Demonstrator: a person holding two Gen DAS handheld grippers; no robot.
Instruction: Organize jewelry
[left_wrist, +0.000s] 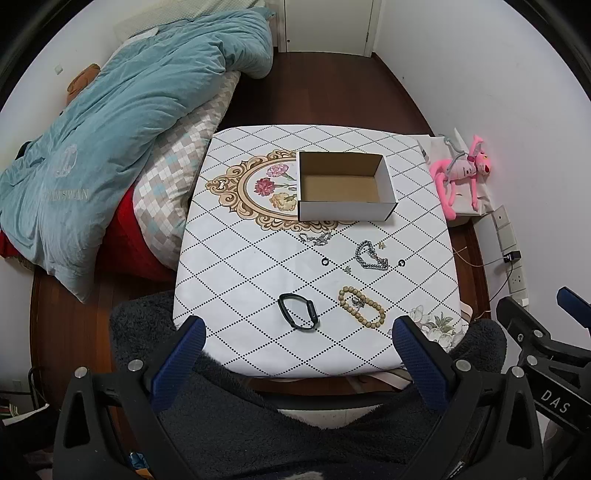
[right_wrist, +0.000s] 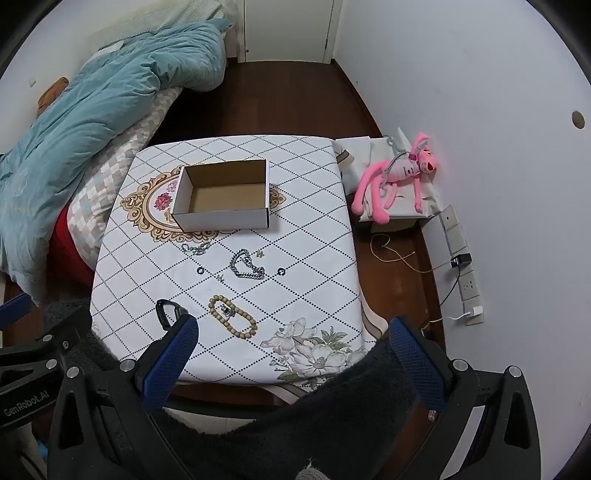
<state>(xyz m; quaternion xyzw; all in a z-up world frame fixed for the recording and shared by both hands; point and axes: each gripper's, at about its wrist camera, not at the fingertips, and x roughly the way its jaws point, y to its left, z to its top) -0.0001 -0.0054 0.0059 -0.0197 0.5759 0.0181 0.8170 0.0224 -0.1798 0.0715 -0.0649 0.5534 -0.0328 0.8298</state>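
An open, empty cardboard box (left_wrist: 345, 186) (right_wrist: 225, 195) stands on the white patterned table (left_wrist: 236, 266) (right_wrist: 314, 258). In front of it lie a silver chain bracelet (left_wrist: 371, 255) (right_wrist: 246, 266), a smaller silver chain (left_wrist: 316, 238) (right_wrist: 195, 247), two small black rings (left_wrist: 325, 261) (left_wrist: 401, 262), small earrings (left_wrist: 382, 244), a wooden bead bracelet (left_wrist: 362, 306) (right_wrist: 232, 320) and a black watch band (left_wrist: 298, 311) (right_wrist: 166, 312). My left gripper (left_wrist: 299, 332) is open and empty, held back at the near table edge. My right gripper (right_wrist: 295, 332) is open and empty, also at the near edge.
A bed with a teal quilt (left_wrist: 110, 122) and a checked pillow (left_wrist: 177, 177) is left of the table. A pink plush toy (left_wrist: 461, 173) (right_wrist: 399, 173) lies on a box to the right. Wall sockets with cables (right_wrist: 465, 273) are at the right. Dark fleece (left_wrist: 295, 424) lies below the grippers.
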